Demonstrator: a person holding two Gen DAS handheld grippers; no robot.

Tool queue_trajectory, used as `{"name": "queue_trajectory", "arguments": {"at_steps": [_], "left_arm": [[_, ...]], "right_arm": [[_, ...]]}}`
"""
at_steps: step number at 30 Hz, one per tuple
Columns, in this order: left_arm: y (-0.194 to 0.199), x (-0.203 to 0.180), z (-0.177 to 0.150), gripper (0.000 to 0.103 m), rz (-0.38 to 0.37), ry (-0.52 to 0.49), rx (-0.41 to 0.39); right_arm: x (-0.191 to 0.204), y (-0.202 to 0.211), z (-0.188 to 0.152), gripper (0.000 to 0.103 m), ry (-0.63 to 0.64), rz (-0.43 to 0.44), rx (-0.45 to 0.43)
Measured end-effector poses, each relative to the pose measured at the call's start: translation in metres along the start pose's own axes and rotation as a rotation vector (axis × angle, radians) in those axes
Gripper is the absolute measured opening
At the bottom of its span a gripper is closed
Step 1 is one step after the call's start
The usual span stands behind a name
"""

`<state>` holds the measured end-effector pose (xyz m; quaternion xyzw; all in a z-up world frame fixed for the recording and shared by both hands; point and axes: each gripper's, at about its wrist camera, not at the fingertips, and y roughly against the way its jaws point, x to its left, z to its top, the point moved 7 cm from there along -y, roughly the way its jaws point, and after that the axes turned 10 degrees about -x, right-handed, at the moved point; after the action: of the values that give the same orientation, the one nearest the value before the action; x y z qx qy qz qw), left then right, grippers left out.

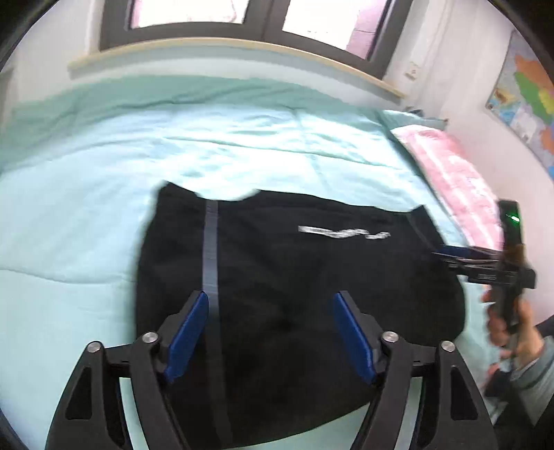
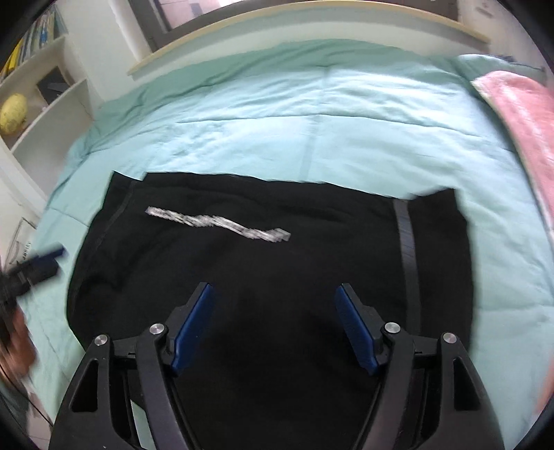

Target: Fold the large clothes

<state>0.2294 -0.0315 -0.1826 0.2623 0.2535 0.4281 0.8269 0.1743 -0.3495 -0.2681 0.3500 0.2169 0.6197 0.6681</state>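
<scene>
A black garment (image 1: 284,294), folded into a broad, roughly rectangular panel, lies flat on a mint-green quilted bedspread (image 1: 214,138) and fills the near middle of both wrist views. Its far edge runs nearly straight across the bed, with small corners sticking out at either end; its side edges curve. A grey tape stripe (image 1: 210,249) runs along one side, and a blurred white logo (image 2: 218,223) crosses the soft, matte cloth.

The left gripper (image 1: 271,301) hangs over the garment with its blue pads spread wide and nothing between them. The right gripper (image 2: 273,294) likewise stands agape above the cloth, gripping nothing; in the left view it shows at the garment's right edge, held by a hand (image 1: 512,329).

Open, lightly creased bedspread stretches beyond the garment to a pale wooden ledge (image 1: 242,52) under a dark-framed window (image 1: 263,20). A fluffy pink blanket (image 1: 457,180) borders the bed on the right, below a colourful wall map (image 1: 526,104). White shelving (image 2: 41,104) holding a yellow ball (image 2: 13,114) closes the left side.
</scene>
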Motion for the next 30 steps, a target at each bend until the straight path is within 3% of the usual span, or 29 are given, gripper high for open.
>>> {"name": "queue_trajectory", "arguments": {"at_steps": [3,8,14,19,23,27,29,30], "left_arm": [[0.016,0.043,-0.005,0.077,0.02,0.051,0.005],[0.034,0.082,-0.009,0.077,0.041,0.112,-0.002],[0.016,0.103,-0.026,0.079,-0.067,0.244,0.118],[-0.02,0.12,-0.045,0.079,-0.039,0.272,0.173],[-0.043,0.139,-0.051,0.079,0.033,0.239,0.142],[-0.076,0.151,-0.067,0.079,-0.056,0.337,0.189],[-0.085,0.15,-0.073,0.079,-0.153,0.409,0.197],[-0.086,0.148,-0.073,0.079,-0.24,0.478,0.181]], "right_arm": [[-0.028,0.015,-0.004,0.075,-0.011,-0.062,0.002],[-0.066,0.053,-0.006,0.075,-0.079,-0.14,-0.04],[-0.098,0.074,-0.01,0.092,-0.211,-0.041,-0.083],[-0.115,0.045,-0.024,0.092,-0.278,-0.007,-0.027],[-0.114,0.013,-0.038,0.092,-0.291,0.014,0.021],[-0.113,-0.012,-0.047,0.092,-0.279,0.019,0.055],[-0.116,-0.024,-0.052,0.092,-0.298,0.039,0.072],[-0.118,-0.03,-0.054,0.092,-0.332,0.078,0.078]]}}
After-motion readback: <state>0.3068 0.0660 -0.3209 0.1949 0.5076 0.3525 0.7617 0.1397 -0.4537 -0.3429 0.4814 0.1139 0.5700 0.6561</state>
